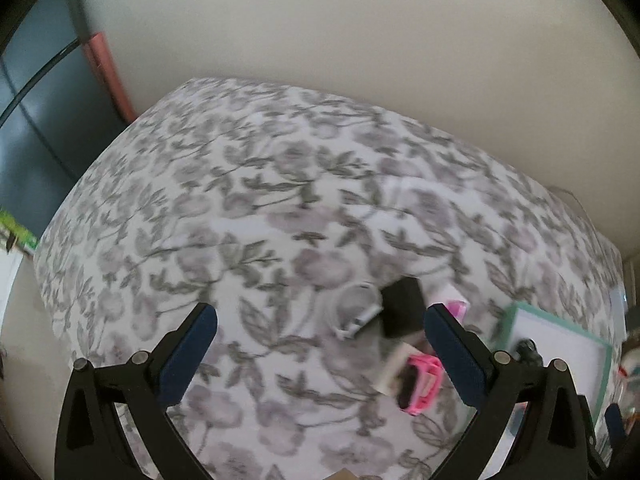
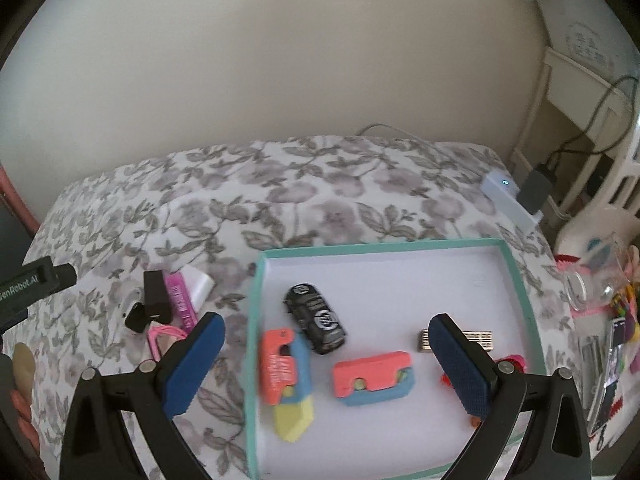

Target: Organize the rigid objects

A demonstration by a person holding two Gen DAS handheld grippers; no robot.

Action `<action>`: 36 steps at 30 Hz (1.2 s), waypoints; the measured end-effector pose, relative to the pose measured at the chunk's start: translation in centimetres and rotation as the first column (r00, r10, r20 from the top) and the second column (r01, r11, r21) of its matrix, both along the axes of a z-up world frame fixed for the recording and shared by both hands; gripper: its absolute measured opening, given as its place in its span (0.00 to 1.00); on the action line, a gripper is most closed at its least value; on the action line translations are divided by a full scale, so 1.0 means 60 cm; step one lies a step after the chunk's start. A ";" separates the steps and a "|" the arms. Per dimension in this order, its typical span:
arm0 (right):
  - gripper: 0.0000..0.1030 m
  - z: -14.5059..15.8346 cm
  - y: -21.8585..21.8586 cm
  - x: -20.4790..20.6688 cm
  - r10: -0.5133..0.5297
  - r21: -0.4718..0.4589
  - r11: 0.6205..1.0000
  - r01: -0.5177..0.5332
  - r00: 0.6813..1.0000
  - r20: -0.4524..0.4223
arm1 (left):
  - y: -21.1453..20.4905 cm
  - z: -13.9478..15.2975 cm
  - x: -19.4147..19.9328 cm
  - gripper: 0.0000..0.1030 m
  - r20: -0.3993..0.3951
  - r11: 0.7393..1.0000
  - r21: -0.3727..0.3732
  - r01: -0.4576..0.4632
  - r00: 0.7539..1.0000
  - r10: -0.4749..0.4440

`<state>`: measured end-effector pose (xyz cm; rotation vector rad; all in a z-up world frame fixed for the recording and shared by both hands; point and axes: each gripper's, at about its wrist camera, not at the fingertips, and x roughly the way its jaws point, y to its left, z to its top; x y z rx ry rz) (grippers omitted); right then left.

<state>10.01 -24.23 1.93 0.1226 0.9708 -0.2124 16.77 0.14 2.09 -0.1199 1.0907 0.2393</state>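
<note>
A teal-rimmed white tray (image 2: 256, 320) lies on the floral bedspread. In it are a black toy car (image 2: 316, 318), two coral-and-blue toy blocks (image 2: 282, 368) (image 2: 374, 376), a small striped piece (image 2: 478, 338) and a red bit (image 2: 514, 360). My right gripper (image 2: 326, 360) hovers open over the tray's front. Left of the tray sits a cluster: a black box (image 2: 154, 296), a magenta packet (image 2: 182, 296), a pink clip (image 2: 164, 338). My left gripper (image 1: 320, 352) is open above the bedspread, with that cluster, the black box (image 1: 402, 308) and pink clip (image 1: 422, 384) by its right finger.
The bedspread (image 1: 240, 200) meets a cream wall at the back. A white device with a lit dot (image 2: 502, 190), cables and a white frame stand at the right. Colourful clutter (image 2: 612, 320) lies beyond the tray's right rim. The tray (image 1: 568, 344) shows at the left view's right edge.
</note>
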 end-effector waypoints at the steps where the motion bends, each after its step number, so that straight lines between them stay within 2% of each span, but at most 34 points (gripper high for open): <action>1: 1.00 -0.002 0.007 0.003 0.009 -0.002 1.000 -0.009 1.000 -0.005 | 0.010 -0.003 0.000 1.00 -0.005 1.000 -0.001 -0.011 1.000 0.011; 8: 1.00 -0.020 0.058 0.032 0.087 0.046 0.995 -0.085 0.995 -0.045 | 0.034 -0.046 0.010 1.00 -0.073 0.999 -0.031 -0.040 0.997 0.038; 15: 1.00 -0.058 0.107 0.056 0.157 0.079 0.986 -0.149 0.983 -0.098 | 0.031 -0.114 0.020 1.00 -0.187 0.998 -0.056 -0.036 0.982 0.025; 27: 0.99 -0.098 0.144 0.079 0.240 0.213 0.954 -0.209 0.962 -0.130 | 0.073 -0.137 0.029 1.00 -0.222 0.990 -0.097 -0.099 0.972 0.076; 36: 0.93 -0.125 0.162 0.095 0.285 0.286 0.929 -0.235 0.947 -0.147 | 0.088 -0.150 0.041 1.00 -0.237 0.987 -0.127 -0.104 0.969 0.071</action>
